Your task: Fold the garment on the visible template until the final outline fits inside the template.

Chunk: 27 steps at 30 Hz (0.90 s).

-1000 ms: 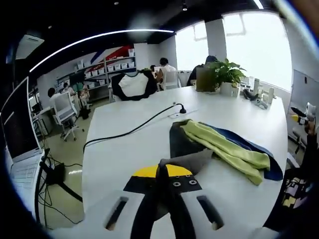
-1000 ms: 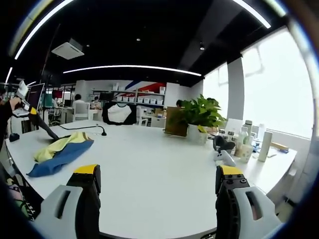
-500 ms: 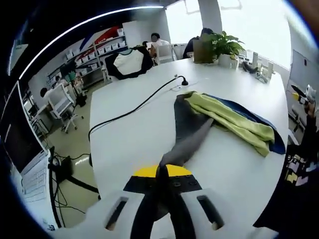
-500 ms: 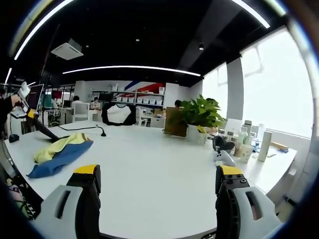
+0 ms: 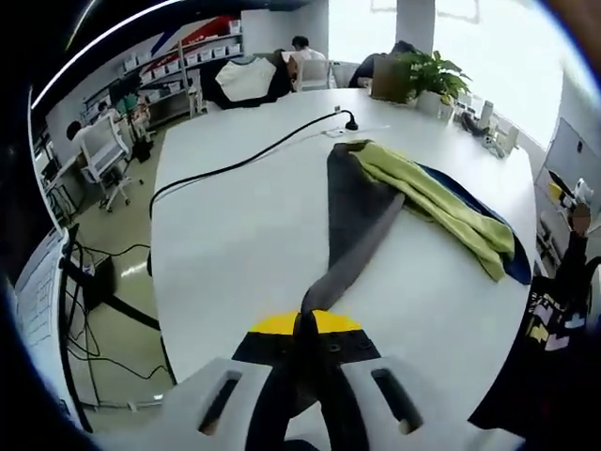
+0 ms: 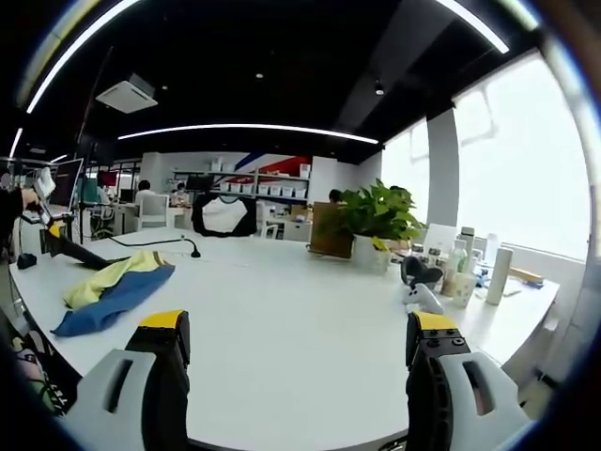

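Gripping a grey strip of the garment (image 5: 413,202), the left gripper (image 5: 306,324) hides its pinch point. The right gripper (image 6: 296,349) gapes over the table's (image 6: 282,301) edge, no template discernible.

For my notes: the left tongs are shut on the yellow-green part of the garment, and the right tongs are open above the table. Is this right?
Not quite. In the left gripper view, the left tongs are shut on the dark grey part of the garment, not the yellow-green part. The right tongs are open above the table.

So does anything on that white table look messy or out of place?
Yes. The garment lies bunched in a heap near one edge of the white table, not flat. The left gripper, shut on its grey part, pulls that out into a taut strip. The right gripper is open, away from the garment.
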Tool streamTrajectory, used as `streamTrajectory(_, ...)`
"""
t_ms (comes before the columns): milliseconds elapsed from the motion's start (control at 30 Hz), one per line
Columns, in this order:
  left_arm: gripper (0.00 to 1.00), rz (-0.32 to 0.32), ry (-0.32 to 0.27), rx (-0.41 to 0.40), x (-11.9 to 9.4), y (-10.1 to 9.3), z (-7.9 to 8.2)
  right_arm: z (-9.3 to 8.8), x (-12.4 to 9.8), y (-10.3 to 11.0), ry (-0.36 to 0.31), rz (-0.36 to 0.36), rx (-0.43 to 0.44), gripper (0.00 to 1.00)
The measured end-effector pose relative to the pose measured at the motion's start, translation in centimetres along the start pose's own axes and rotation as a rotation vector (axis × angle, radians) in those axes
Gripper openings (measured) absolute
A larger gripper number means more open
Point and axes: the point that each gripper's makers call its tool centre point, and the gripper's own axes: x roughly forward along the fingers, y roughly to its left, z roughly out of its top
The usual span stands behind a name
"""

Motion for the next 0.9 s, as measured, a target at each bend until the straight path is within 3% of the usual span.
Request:
streamTrajectory(500, 0.04, -0.028, 0.104, 0.004, 1.6, -0.7, -3.7, -0.5, 0.4, 0.1, 0.012, 0.003, 0.005, 0.99)
streamTrajectory(900, 0.07, 0.043, 0.083, 0.016, 0.6, 1.8, -3.8, -0.4, 0.4, 0.1, 0.013, 0.0, 0.004, 0.99)
